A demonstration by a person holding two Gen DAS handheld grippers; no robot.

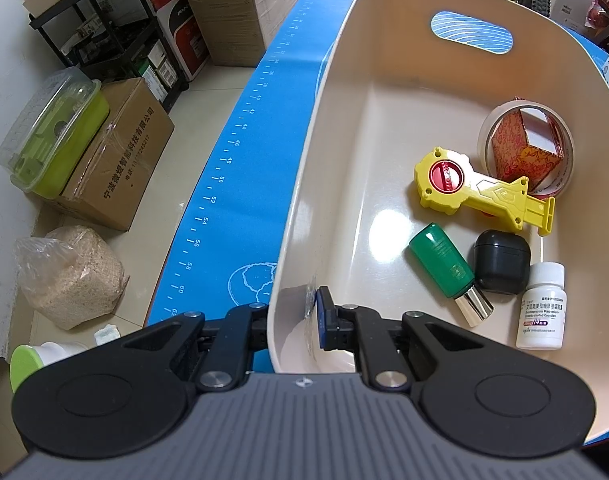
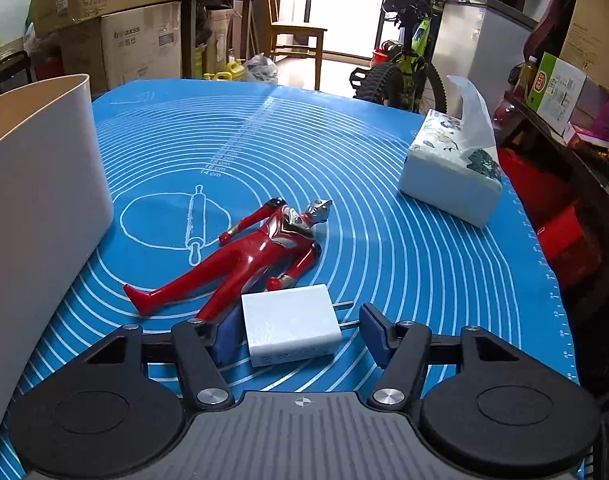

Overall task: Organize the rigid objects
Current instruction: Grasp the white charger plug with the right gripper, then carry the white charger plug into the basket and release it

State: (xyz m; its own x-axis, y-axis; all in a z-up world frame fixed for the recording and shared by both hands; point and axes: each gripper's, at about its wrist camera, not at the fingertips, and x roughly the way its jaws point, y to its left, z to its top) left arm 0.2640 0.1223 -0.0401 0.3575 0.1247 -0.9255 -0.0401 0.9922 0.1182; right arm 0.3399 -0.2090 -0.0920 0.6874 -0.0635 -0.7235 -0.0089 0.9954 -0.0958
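A cream plastic bin (image 1: 384,128) stands on the blue mat (image 1: 224,168). My left gripper (image 1: 292,314) is shut on the bin's near wall, one finger outside and one inside. In the bin lie a yellow toy launcher (image 1: 480,192), a green bottle (image 1: 444,268), a black case (image 1: 500,262), a white pill bottle (image 1: 542,312) and a red patterned box (image 1: 528,144) inside a tape roll (image 1: 485,136). My right gripper (image 2: 300,330) stands open around a white charger (image 2: 290,326) on the mat (image 2: 384,220); its right pad is clear of the charger. A red toy figure (image 2: 260,252) lies just beyond.
The bin's outer wall (image 2: 44,184) rises at the left of the right wrist view. A tissue box (image 2: 448,176) sits on the mat's far right. Cardboard boxes (image 1: 116,176), a rack and a bicycle (image 2: 408,64) surround the table.
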